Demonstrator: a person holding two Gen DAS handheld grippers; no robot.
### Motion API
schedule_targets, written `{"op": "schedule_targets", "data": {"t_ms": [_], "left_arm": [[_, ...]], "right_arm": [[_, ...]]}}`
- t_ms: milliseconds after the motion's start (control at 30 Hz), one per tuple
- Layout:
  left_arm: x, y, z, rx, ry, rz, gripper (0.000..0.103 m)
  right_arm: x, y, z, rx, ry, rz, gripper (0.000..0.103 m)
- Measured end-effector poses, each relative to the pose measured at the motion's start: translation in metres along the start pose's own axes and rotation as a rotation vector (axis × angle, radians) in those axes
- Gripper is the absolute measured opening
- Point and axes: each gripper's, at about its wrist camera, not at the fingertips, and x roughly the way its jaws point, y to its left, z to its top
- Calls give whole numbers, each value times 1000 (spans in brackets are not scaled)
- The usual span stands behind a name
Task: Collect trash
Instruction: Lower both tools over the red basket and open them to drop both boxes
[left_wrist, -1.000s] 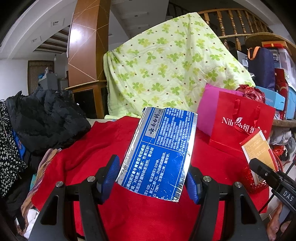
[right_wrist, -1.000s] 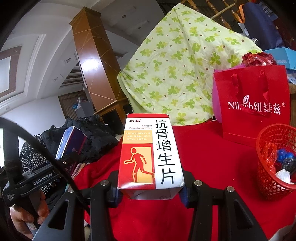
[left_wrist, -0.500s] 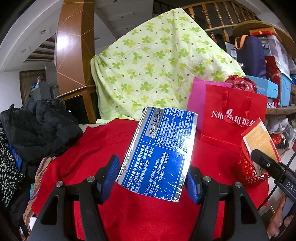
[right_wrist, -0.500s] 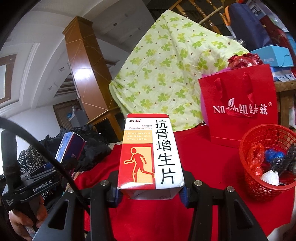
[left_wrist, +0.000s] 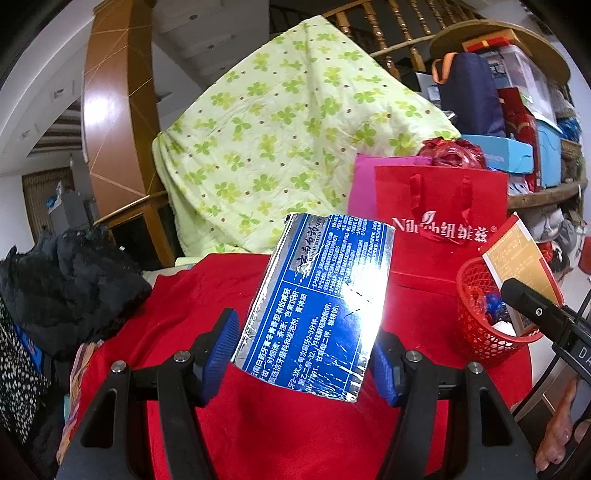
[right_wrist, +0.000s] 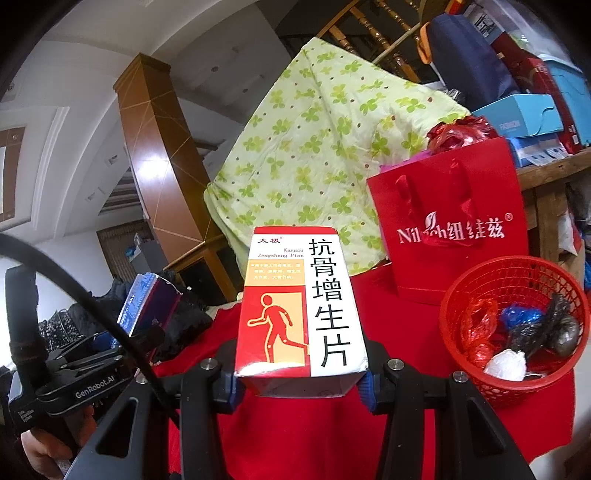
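Observation:
My left gripper (left_wrist: 303, 354) is shut on a flattened blue and silver toothpaste box (left_wrist: 317, 302), held upright above the red tablecloth (left_wrist: 280, 435). My right gripper (right_wrist: 301, 384) is shut on a red and white medicine box (right_wrist: 299, 302), also upright. A red mesh basket (right_wrist: 513, 273) with several crumpled bags in it stands at the right of the table, to the right of the medicine box. In the left wrist view the basket (left_wrist: 476, 332) is at the far right with the medicine box (left_wrist: 517, 262) over it. The left gripper with its box (right_wrist: 147, 302) shows at left in the right wrist view.
A red paper gift bag (left_wrist: 439, 229) and a pink bag (left_wrist: 362, 184) stand at the table's back. A green clover blanket (left_wrist: 280, 147) is draped behind. Black clothing (left_wrist: 70, 277) lies piled at the left. Boxes and bags crowd a shelf (right_wrist: 546, 110) at right.
Both grippers have moved right and toward the basket, each still holding its box. The basket now looks larger and closer in both views.

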Motion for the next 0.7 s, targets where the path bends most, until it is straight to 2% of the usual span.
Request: {"op": "schedule_targets", "data": {"t_ms": [233, 433, 533, 633, 700], "left_arm": [[3, -44, 20, 71, -22, -43, 67], [18, -104, 35, 164, -35, -133, 67], [34, -144, 39, 200, -14, -259, 67], [54, -177, 44, 224, 11, -343, 67], [73, -199, 48, 214, 59, -434, 68]], "right_arm": [[-23, -30, 11, 38, -48, -42, 50], [-43, -73, 20, 87, -85, -114, 50], [-55, -101, 21, 115, -100, -165, 50], [-60, -134, 22, 149, -95, -221, 50], [-59, -159, 23, 186, -80, -253, 50]]}}
